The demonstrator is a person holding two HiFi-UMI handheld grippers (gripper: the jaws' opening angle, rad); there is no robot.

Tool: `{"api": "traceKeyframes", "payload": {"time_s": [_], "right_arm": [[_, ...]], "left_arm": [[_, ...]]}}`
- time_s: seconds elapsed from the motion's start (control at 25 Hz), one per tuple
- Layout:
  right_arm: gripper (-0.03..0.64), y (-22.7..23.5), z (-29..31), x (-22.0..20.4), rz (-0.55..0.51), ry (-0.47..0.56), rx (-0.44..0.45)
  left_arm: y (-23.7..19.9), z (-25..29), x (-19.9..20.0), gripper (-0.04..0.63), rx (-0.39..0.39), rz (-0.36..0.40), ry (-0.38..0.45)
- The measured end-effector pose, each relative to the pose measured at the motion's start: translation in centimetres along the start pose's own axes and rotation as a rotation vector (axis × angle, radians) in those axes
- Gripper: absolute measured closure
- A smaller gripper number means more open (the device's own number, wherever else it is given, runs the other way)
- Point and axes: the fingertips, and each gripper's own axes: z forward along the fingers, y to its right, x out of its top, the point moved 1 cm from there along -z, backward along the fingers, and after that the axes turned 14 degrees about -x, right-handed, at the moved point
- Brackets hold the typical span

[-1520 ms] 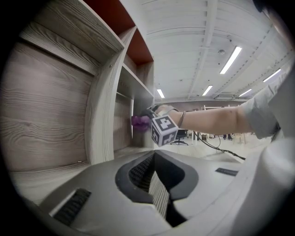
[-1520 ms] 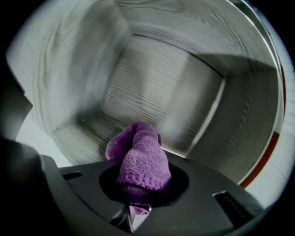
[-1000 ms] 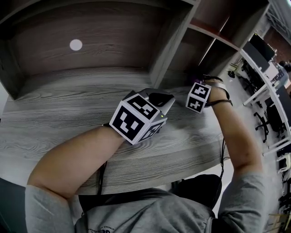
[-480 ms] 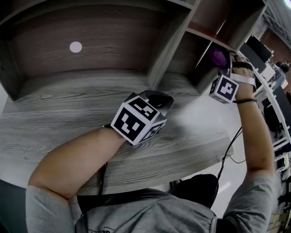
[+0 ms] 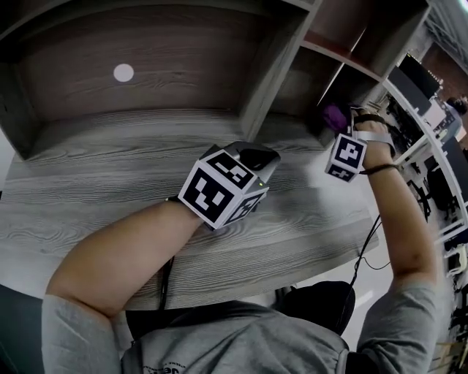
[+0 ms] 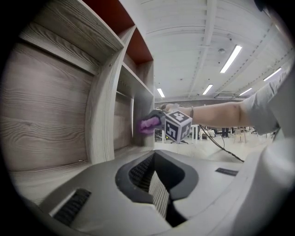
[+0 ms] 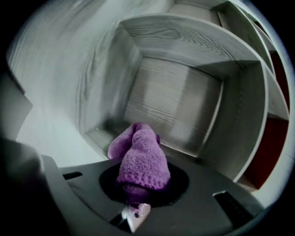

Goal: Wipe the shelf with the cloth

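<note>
A purple knitted cloth point(image 7: 140, 159) sticks out from my right gripper point(image 7: 138, 196), which is shut on it. In the head view the cloth point(image 5: 335, 115) is at the mouth of the grey wooden shelf's lower right compartment point(image 5: 301, 84), with the right gripper point(image 5: 339, 128) just behind it. The right gripper view looks into that compartment point(image 7: 170, 99); I cannot tell if the cloth touches the wood. My left gripper point(image 5: 257, 156) rests low over the wood-grain surface point(image 5: 110, 190), its jaws together and holding nothing. The left gripper view shows its shut jaws point(image 6: 154, 182) and, farther off, the cloth point(image 6: 149, 123).
A wide compartment with a white round sticker point(image 5: 123, 72) fills the back left. An upright divider point(image 5: 267, 69) separates it from the right compartments. Red-backed shelves point(image 5: 344, 22) sit higher up. Office desks and chairs point(image 5: 431, 182) stand off to the right.
The right gripper carried the cloth right and up to the right compartment, then dropped back slightly down and left. The left gripper has stayed put.
</note>
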Motion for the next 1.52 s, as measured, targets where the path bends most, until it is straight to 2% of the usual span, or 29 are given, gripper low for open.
{"api": "traceKeyframes", "payload": {"time_s": [0.24,0.32,0.44,0.52,0.56,0.68,0.76,0.88,1.0,1.12,1.24,1.36,1.52], "right_arm": [[0.551,-7.5,-1.7,3.7,0.101,0.1,0.273],[0.551,-8.5,-2.1,4.4,0.163,0.103,0.347],[0.552,-8.2,-2.5,4.5,0.272,0.08,0.411],[0.552,-7.1,-2.5,4.3,0.404,0.085,0.44],[0.552,-5.8,-2.2,3.9,0.537,0.085,0.443],[0.552,1.0,-0.8,2.3,1.086,0.087,0.357],[0.552,6.0,0.2,1.7,1.392,0.097,0.252],[0.552,10.6,2.3,0.4,1.716,0.031,0.109],[0.552,10.9,4.7,-1.2,1.999,-0.116,0.043],[0.551,9.6,6.2,-2.4,2.223,-0.222,-0.005],[0.551,8.6,7.0,-3.0,2.373,-0.261,-0.051],[0.551,9.1,7.7,-3.4,2.482,-0.24,-0.083],[0.555,10.4,8.4,-3.7,2.59,-0.153,-0.096]], "left_arm": [[-0.1,-0.3,-0.1,0.583,0.007,-0.008,0.004],[-0.2,-0.4,-0.2,0.583,0.007,-0.012,0.003],[-0.2,-0.4,-0.3,0.583,0.009,-0.018,0.007],[-0.2,-0.3,-0.3,0.583,0.008,-0.019,0.008],[-0.2,-0.2,-0.3,0.583,0.006,-0.02,0.008],[-0.1,-0.1,-0.4,0.583,0.002,-0.023,0.008],[-0.2,-0.2,-0.4,0.583,0.005,-0.025,0.009],[0.0,-0.1,-0.2,0.583,0.007,-0.023,0.01],[0.3,0.2,-0.1,0.583,0.001,-0.016,0.008],[0.5,0.2,-0.1,0.583,-0.003,-0.006,0.004],[0.5,0.3,-0.1,0.583,-0.007,-0.005,0.005],[0.5,0.4,-0.1,0.583,-0.012,-0.01,0.006],[0.6,0.5,-0.3,0.583,-0.017,-0.016,0.005]]}}
